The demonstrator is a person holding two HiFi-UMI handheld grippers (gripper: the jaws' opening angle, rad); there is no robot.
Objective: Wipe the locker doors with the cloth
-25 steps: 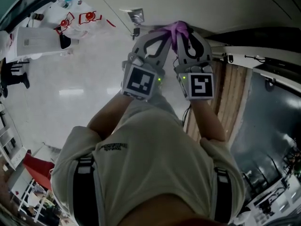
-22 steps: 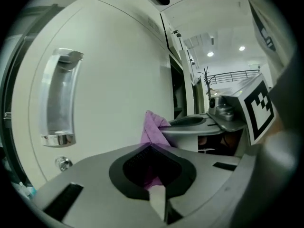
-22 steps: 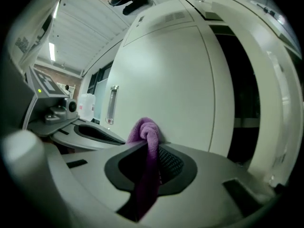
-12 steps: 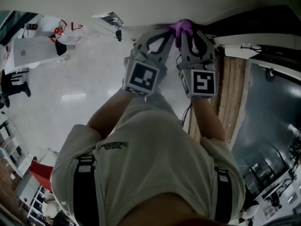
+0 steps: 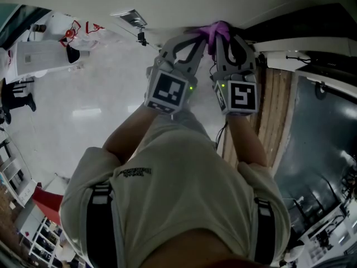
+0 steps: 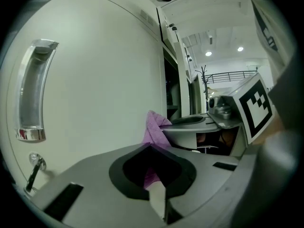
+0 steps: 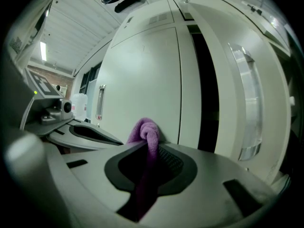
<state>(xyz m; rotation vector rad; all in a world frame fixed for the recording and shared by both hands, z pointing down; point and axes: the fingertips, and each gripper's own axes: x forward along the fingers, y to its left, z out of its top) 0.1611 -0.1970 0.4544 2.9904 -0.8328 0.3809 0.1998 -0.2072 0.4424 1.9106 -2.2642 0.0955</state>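
A purple cloth (image 5: 215,30) is bunched against a white locker door (image 5: 167,4) above me. Both grippers are raised side by side to it. My left gripper (image 5: 196,38) has its jaws closed, and the cloth (image 6: 154,127) runs through the hollow between them and sticks out at the tip, close to the door (image 6: 95,80). My right gripper (image 5: 221,39) is shut on the same cloth (image 7: 146,129), whose folded end touches the door (image 7: 142,75) beside a dark gap (image 7: 207,89).
A clear door handle (image 6: 32,91) with a key (image 6: 35,167) below it is left of the left gripper. Another handle (image 7: 248,106) is on the neighbouring door at right. A wooden panel (image 5: 273,110) and glossy floor (image 5: 83,110) lie below.
Over the last second both grippers and the cloth shifted slightly up and right along the door. Since half a second ago they have hardly moved.
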